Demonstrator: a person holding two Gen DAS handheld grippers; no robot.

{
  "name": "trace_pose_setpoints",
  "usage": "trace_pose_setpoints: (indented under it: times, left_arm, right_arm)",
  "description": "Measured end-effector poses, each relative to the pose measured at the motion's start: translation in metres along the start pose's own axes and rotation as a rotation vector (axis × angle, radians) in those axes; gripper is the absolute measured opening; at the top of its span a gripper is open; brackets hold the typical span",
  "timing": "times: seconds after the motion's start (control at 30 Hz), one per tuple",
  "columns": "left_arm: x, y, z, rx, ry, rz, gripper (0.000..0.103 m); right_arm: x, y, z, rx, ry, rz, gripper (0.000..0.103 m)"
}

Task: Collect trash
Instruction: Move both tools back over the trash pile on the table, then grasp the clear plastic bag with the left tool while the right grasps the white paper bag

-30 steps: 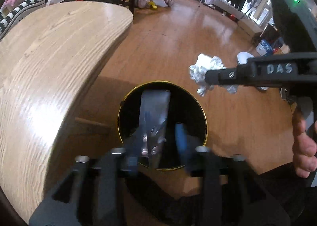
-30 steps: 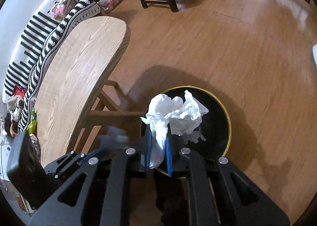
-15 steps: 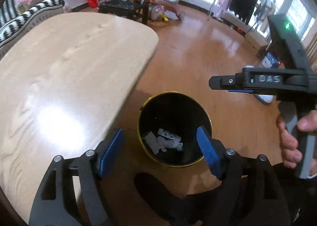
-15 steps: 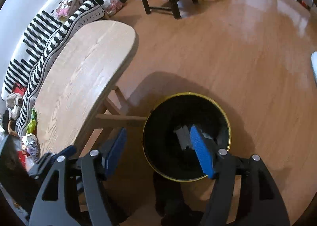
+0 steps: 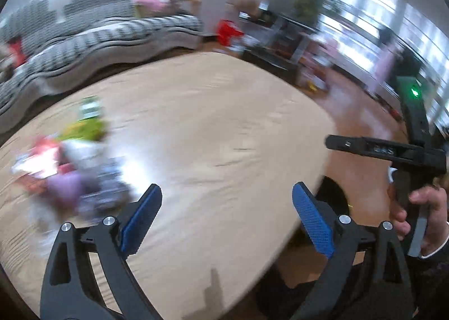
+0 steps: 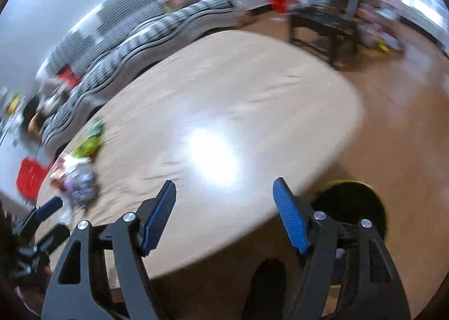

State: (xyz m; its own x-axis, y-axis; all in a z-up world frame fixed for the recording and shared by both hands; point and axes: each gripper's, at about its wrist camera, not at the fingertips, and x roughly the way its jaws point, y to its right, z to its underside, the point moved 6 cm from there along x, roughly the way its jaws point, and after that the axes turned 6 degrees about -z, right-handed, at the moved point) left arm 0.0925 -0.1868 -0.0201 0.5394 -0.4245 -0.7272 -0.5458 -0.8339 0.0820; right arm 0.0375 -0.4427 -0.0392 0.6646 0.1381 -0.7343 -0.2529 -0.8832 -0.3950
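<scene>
My left gripper (image 5: 226,196) is open and empty above the wooden table (image 5: 219,129). My right gripper (image 6: 224,193) is open and empty over the table's near edge; it also shows from the side in the left wrist view (image 5: 336,142). A blurred pile of trash wrappers (image 5: 67,168), red, green, purple and white, lies on the table's left part, and shows in the right wrist view too (image 6: 78,171). The black bin with a gold rim (image 6: 353,205) stands on the floor beside the table, partly hidden by the table edge (image 5: 334,196).
A black-and-white striped sofa (image 5: 98,36) runs behind the table. A dark stool (image 6: 322,25) and toys stand on the wooden floor (image 6: 407,123) at the back right. A red object (image 6: 29,177) sits at the far left. Both views are motion-blurred.
Both grippers dropped their trash into the bin, opened, and swung up and left from over the bin to over the table. The pile of wrappers has come into view.
</scene>
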Motion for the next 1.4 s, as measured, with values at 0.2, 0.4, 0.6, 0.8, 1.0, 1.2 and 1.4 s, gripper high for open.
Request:
trace_pose_setpoints:
  times: [0.2, 0.4, 0.6, 0.8, 1.0, 1.2, 1.4]
  left_arm:
    - [-0.038, -0.113, 0.025, -0.154, 0.019, -0.169, 0.091]
    - [-0.052, -0.186, 0.043, -0.272, 0.005, -0.259, 0.092]
    - [-0.051, -0.205, 0.048, -0.279, -0.005, -0.272, 0.092]
    - [-0.039, -0.199, 0.051, -0.218, -0.03, -0.275, 0.092]
    - [-0.002, -0.203, 0.051, -0.212, -0.077, -0.281, 0.092]
    - [0.033, -0.213, 0.05, -0.201, -0.096, -0.319, 0.092]
    - [0.053, -0.228, 0.051, -0.245, -0.119, -0.309, 0.091]
  right_arm:
    - [0.03, -0.107, -0.003, -0.136, -0.04, -0.14, 0.069]
    - [0.062, -0.199, 0.011, -0.255, -0.099, -0.247, 0.069]
    - [0.085, -0.233, 0.011, -0.282, -0.13, -0.273, 0.069]
    - [0.1, -0.254, 0.014, -0.293, -0.153, -0.297, 0.068]
    - [0.127, -0.265, 0.008, -0.257, -0.207, -0.341, 0.068]
    - [0.161, -0.275, 0.001, -0.259, -0.24, -0.333, 0.065]
    - [0.196, -0.28, -0.004, -0.28, -0.265, -0.279, 0.063]
